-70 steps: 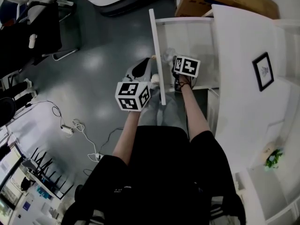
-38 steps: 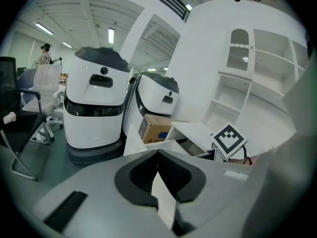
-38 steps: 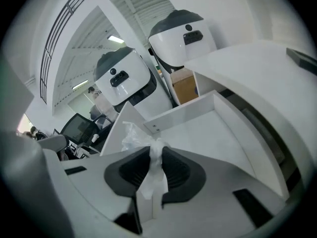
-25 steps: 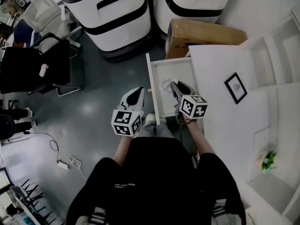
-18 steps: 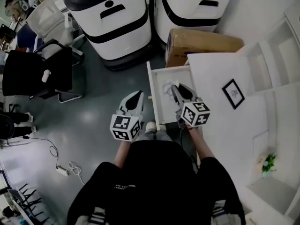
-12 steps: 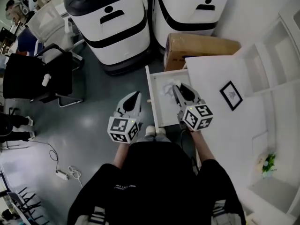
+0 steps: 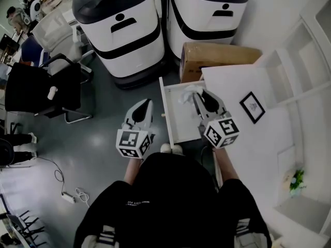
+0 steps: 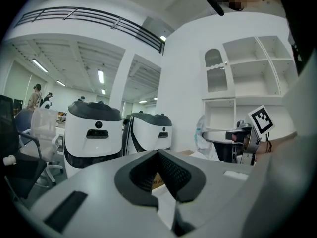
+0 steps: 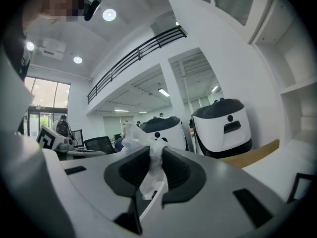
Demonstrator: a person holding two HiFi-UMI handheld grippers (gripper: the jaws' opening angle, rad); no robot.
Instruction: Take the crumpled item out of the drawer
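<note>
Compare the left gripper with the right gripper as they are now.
The right gripper's fingers are clamped on a crumpled translucent white plastic item; the left gripper's fingers meet on nothing. The right gripper hangs above the open white drawer; the left gripper is outside its front panel, over the grey floor. Both carry black-and-white marker cubes and point away from the person.

The crumpled, milky-white translucent plastic item (image 9: 147, 155) shows pale against the black ribbed pads (image 9: 182, 174) of the light grey right tool (image 7: 200, 94); the left tool (image 7: 145, 103) has the same grey and black; each bears a cube (image 7: 221, 132) patterned in black and white squares; the open flat-fronted drawer (image 7: 176, 125) and the tabletop (image 7: 243, 143) are plain white; the small picture frame (image 7: 252, 107) is black; the cardboard box (image 7: 220, 56) is tan brown; the two rounded machines (image 7: 121, 32) are white with black tops and bands; the smooth floor (image 7: 103, 112) is dark grey.
</note>
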